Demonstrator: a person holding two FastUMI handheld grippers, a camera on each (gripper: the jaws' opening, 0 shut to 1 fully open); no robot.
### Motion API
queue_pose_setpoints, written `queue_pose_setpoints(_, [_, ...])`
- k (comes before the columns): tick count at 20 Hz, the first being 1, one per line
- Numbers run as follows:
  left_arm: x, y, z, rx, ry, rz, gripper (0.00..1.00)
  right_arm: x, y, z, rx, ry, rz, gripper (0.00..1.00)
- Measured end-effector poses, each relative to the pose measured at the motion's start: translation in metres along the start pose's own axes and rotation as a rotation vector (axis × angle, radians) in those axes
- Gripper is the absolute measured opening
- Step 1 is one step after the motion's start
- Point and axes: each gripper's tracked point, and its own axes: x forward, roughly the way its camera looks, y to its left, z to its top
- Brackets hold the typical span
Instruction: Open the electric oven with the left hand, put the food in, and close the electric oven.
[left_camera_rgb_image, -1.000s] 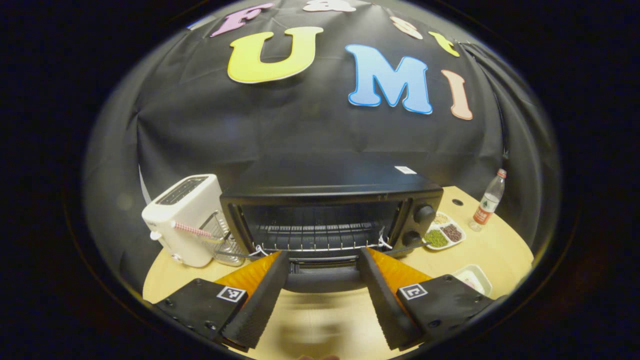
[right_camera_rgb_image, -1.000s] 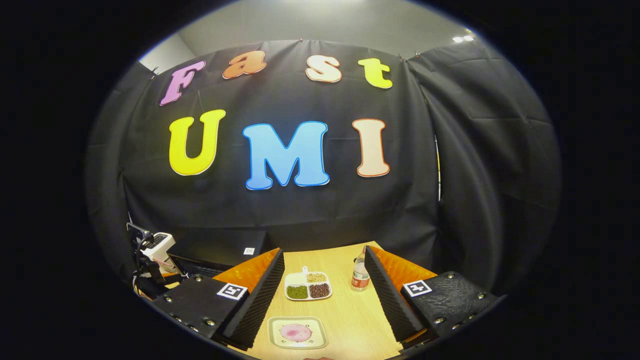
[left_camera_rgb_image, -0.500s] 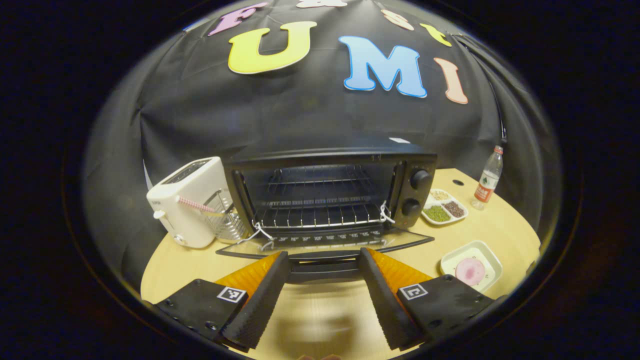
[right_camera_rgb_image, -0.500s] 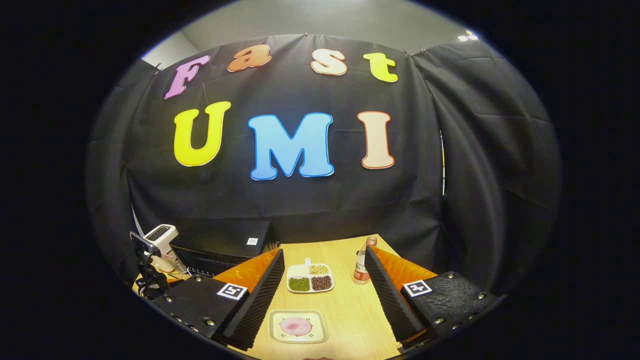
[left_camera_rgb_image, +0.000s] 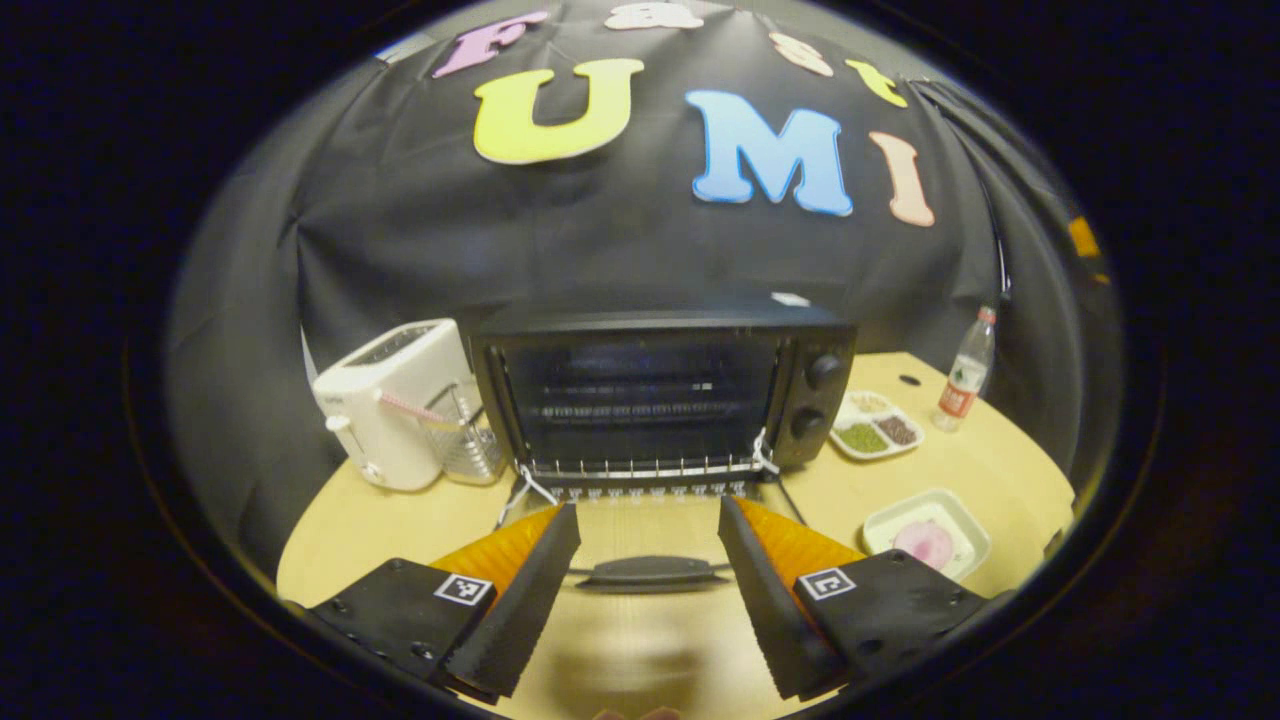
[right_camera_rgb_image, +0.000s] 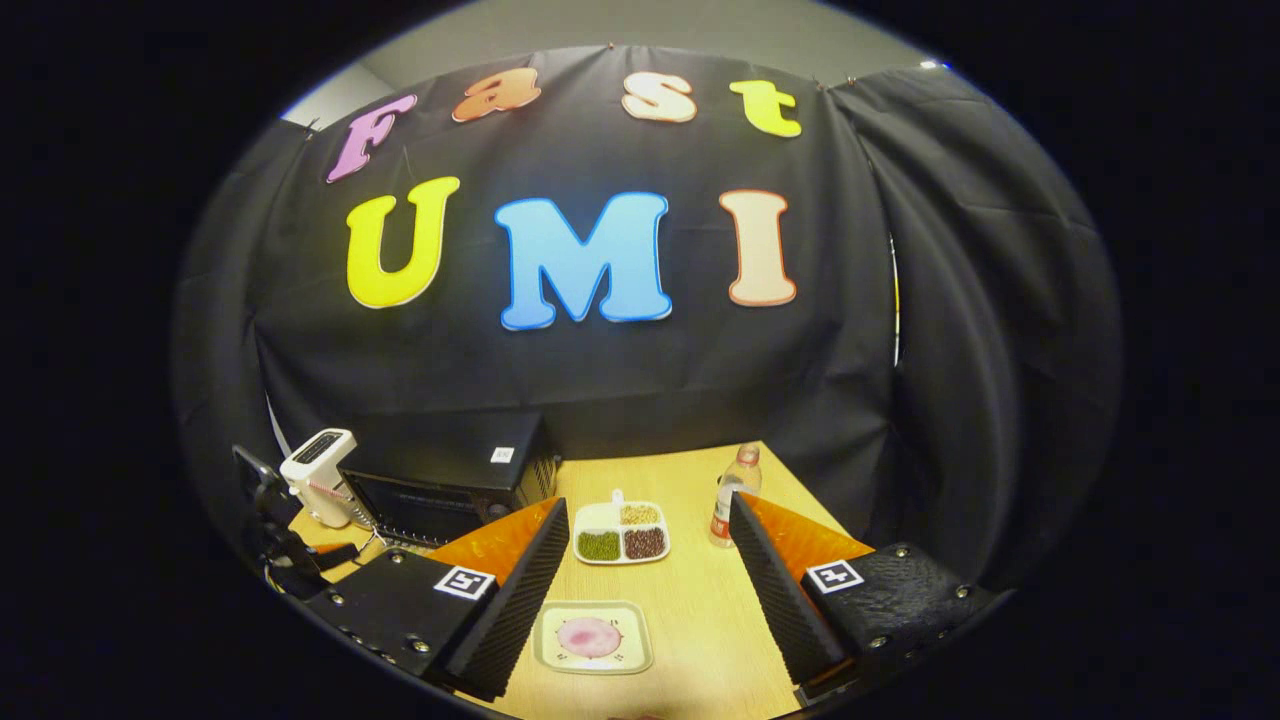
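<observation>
Oven door's down, both grippers spread wide w/ nothing held; food dish looks light, stiff, prob slick, so pinch its rim imo.

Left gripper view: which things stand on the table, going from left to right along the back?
Toaster → wire rack → electric oven → divided dish of beans → water bottle.
</observation>
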Motion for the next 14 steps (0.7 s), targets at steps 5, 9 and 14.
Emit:
queue_pose_setpoints(5, [-0.043,0.003,0.1,-0.032,-0.207,0.002,0.95,0.048,-0.001,-0.073,0.08,0.319,0.111,0.98])
queue_pose_setpoints(9, [-0.074,0.011,0.138,-0.088,-0.281,0.001,0.96,0.069,0.001,-0.133,0.19,0.573,0.178,0.98])
queue_pose_setpoints(14, [-0.098,0.024,0.154,-0.078,-0.318,0.032,0.97,0.082,-0.01,-0.204,0.117,0.864,0.17,0.98])
